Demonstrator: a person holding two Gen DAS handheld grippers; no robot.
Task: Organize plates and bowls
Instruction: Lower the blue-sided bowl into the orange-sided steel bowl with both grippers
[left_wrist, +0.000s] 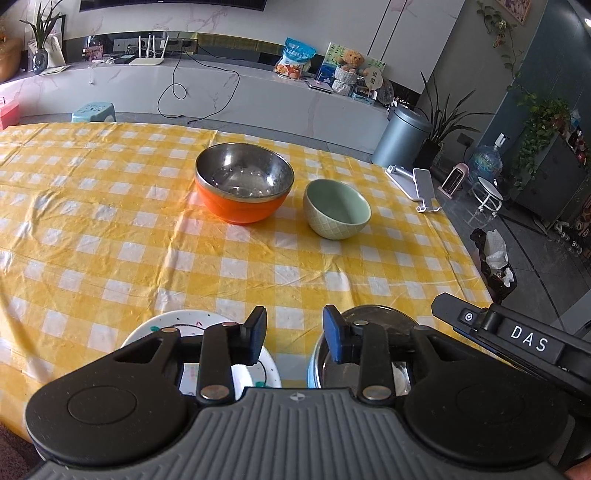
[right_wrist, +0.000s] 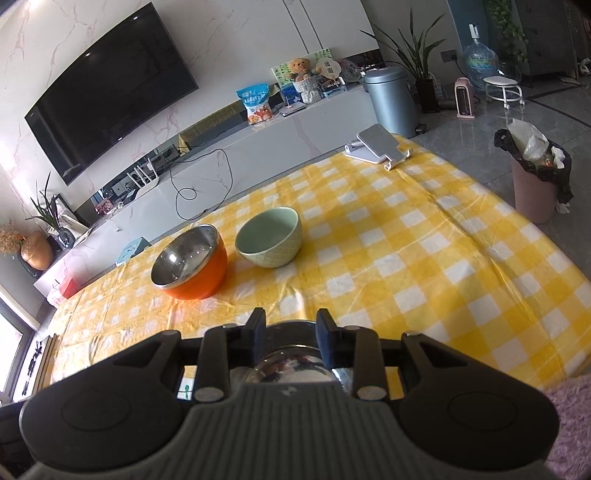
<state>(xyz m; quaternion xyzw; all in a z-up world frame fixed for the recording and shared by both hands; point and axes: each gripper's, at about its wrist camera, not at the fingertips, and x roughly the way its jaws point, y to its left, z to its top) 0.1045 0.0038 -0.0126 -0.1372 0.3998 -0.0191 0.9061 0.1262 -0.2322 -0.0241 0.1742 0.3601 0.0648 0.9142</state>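
Left wrist view: the left gripper (left_wrist: 294, 338) is seen nearest, its jaws parted with only tablecloth between the pads and nothing held. Beneath its left finger a white speckled plate (left_wrist: 155, 325) lies flat on the yellow checked tablecloth (left_wrist: 110, 221), and beneath its right finger a steel bowl (left_wrist: 380, 317) stands just beside that plate; the right gripper's body enters at the right edge. In the right wrist view the right gripper (right_wrist: 291, 325) is likewise shown with its jaws apart, the steel bowl's rim (right_wrist: 291, 326) lying between and below the pads, which are not pressed on it. Farther out, near the middle of the table, an orange bowl (left_wrist: 243, 188) with a steel lining and a green bowl (left_wrist: 337, 208) stand upright, close together but apart. A phone stand (left_wrist: 417, 186) is placed at the far right edge. It is judged that the near pieces have been set down and that the far bowls are to be gathered next. Each bowl would best be taken by its rim, one pad inside and one outside, lifted clear before being carried, and lowered squarely so that nesting is done without tipping.
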